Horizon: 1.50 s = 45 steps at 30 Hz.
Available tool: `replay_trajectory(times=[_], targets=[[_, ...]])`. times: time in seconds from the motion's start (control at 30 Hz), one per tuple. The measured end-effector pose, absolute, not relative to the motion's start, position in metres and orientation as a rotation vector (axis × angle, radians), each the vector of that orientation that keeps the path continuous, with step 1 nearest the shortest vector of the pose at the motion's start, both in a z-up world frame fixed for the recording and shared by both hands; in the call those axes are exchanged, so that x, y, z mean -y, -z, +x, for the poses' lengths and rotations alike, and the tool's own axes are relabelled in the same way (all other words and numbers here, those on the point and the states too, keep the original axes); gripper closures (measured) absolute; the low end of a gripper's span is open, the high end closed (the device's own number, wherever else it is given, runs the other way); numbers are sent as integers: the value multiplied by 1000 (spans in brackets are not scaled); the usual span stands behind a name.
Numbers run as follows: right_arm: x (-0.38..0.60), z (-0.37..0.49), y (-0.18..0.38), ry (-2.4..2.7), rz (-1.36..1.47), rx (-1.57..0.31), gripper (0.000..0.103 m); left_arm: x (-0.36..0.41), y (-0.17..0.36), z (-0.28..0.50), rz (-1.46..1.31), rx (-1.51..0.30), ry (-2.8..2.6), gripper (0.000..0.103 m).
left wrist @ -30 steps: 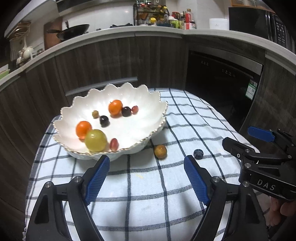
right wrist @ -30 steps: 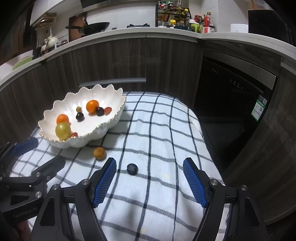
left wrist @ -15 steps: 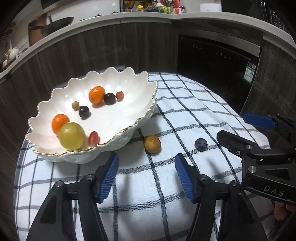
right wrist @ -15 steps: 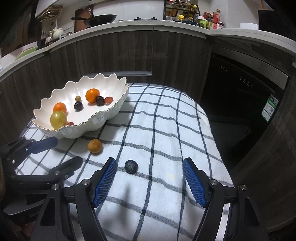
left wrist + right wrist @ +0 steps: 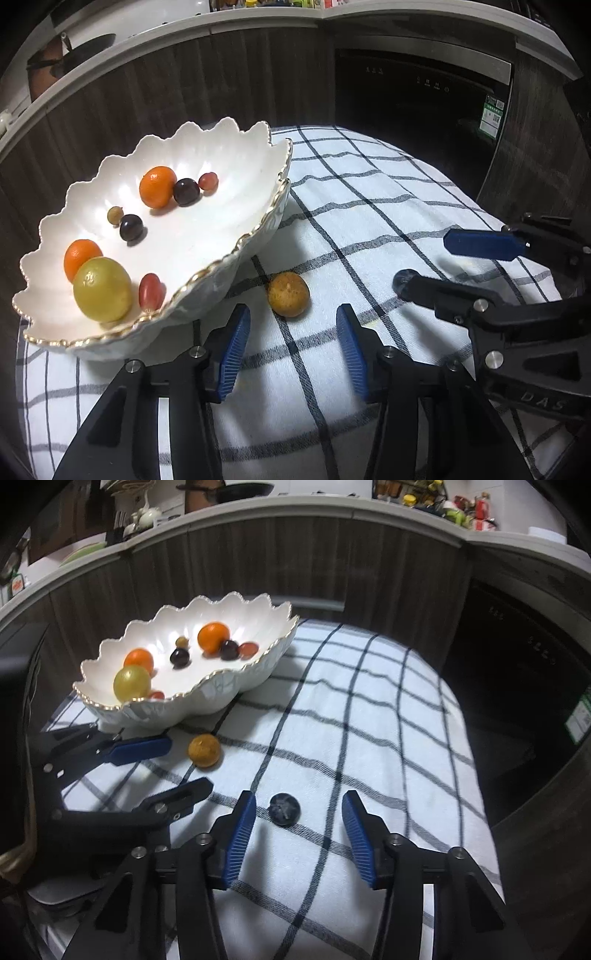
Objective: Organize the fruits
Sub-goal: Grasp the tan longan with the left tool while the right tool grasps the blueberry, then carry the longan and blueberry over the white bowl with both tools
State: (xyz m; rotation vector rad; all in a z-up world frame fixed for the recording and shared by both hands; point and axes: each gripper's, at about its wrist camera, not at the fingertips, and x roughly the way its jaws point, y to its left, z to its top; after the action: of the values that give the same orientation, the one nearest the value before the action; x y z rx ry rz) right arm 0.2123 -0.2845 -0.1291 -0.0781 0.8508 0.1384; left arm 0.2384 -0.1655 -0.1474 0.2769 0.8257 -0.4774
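A white scalloped bowl point(image 5: 221, 206) point(image 5: 221, 690) with a gold rim holds two oranges, a yellow-green fruit, and dark and red grapes. On the checked cloth just right of it lies a brown-orange round fruit point(image 5: 288, 294) point(image 5: 204, 750). My left gripper point(image 5: 291, 311) point(image 5: 189, 764) straddles this fruit, its jaws closing but clear of it. A dark blueberry point(image 5: 283, 808) lies further right, close to the left pad of my right gripper point(image 5: 299, 798) point(image 5: 424, 262). The right jaws are also closing, and the pads do not touch the berry. In the left wrist view a right finger mostly hides the berry.
The black-and-white checked cloth point(image 5: 369, 738) covers a small table that drops off at the right and far edges. Dark wood cabinets point(image 5: 221, 74) and a black built-in appliance point(image 5: 424, 85) stand behind. The two grippers are close side by side.
Both grippers have come down and forward onto the cloth, each over its fruit, and both pairs of jaws have narrowed. The bowl and the fruits have not moved.
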Motion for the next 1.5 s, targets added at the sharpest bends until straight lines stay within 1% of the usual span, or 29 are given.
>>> replay_trajectory(times=[0.1,0.17,0.33,0.37,0.5,0.53,0.57,0.6,0.67,0.77,1.07,1.5], targets=[[285,218,133,-152,-70,-875,56,168,149,243,292,-828,477,55],[284,221,135,-162,-72,-891,60,169,150,246,297,-830,479,55],[284,226,137,-175,-71,-905,64,173,151,252,298,-841,485,60],[284,227,138,-179,-71,-908,66,174,152,253,302,-849,487,62],[282,229,141,-201,-73,-925,68,176,155,257,305,-867,495,69],[282,230,143,-208,-69,-930,70,177,155,257,309,-868,489,69],[282,231,144,-212,-67,-935,72,178,155,256,312,-866,486,71],[282,231,146,-215,-66,-939,73,178,155,255,320,-861,479,77],[281,231,147,-221,-64,-936,79,179,154,255,327,-856,473,77],[282,232,146,-222,-50,-936,80,178,154,256,315,-859,473,77],[288,230,139,-198,-6,-937,80,171,142,246,280,-845,457,78],[278,209,103,-187,-27,-879,80,153,108,221,228,-806,434,78]])
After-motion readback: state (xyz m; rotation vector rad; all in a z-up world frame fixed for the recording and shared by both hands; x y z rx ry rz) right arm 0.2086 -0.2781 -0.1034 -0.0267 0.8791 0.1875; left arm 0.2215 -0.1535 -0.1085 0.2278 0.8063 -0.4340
